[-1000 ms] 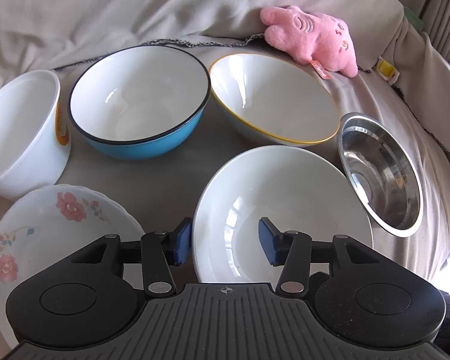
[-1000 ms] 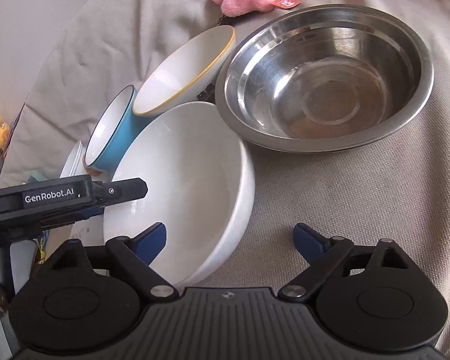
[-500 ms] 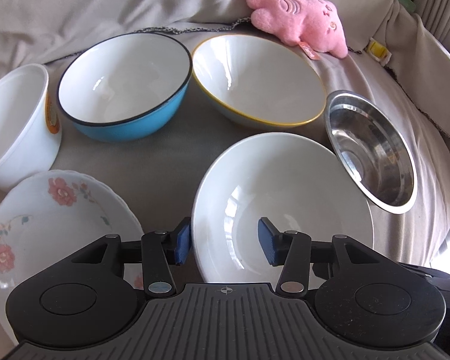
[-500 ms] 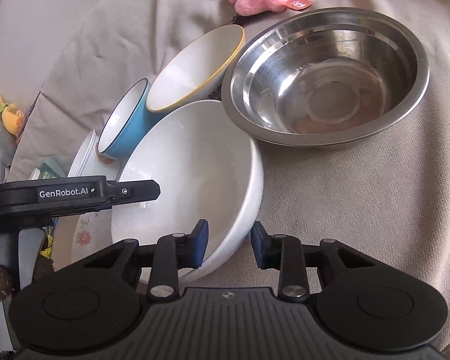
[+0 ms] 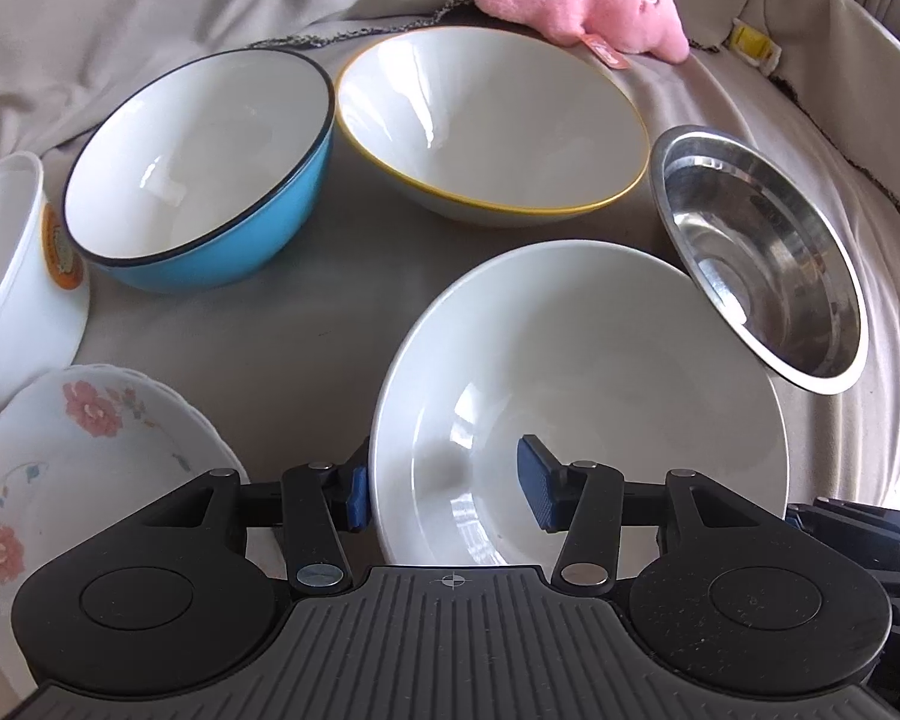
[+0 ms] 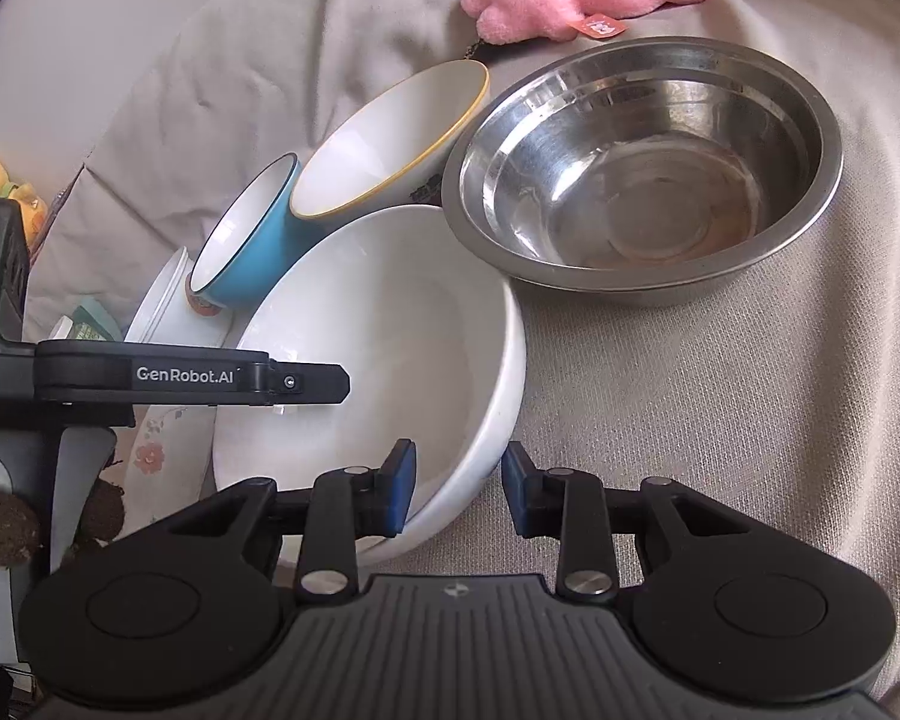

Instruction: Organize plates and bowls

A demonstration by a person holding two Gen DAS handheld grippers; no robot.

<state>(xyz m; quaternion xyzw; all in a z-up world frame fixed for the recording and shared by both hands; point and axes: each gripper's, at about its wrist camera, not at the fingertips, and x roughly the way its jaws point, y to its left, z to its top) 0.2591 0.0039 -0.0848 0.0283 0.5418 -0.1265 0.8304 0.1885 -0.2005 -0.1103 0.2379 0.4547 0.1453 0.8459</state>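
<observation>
Surface: beige cloth (image 5: 306,354), bowls all over.
White bowl (image 5: 576,396): centre, steel bowl (image 5: 762,252) at 2 o'clock.
L gripper (image 5: 447,489): jaws apart, straddling near rim.
R gripper (image 6: 457,489): jaws apart, straddling rim, no squeeze.

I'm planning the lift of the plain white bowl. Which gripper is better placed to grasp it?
Either straddles its rim; right gripper looks slightly better: narrower gap around the white bowl wall than left gripper.
</observation>
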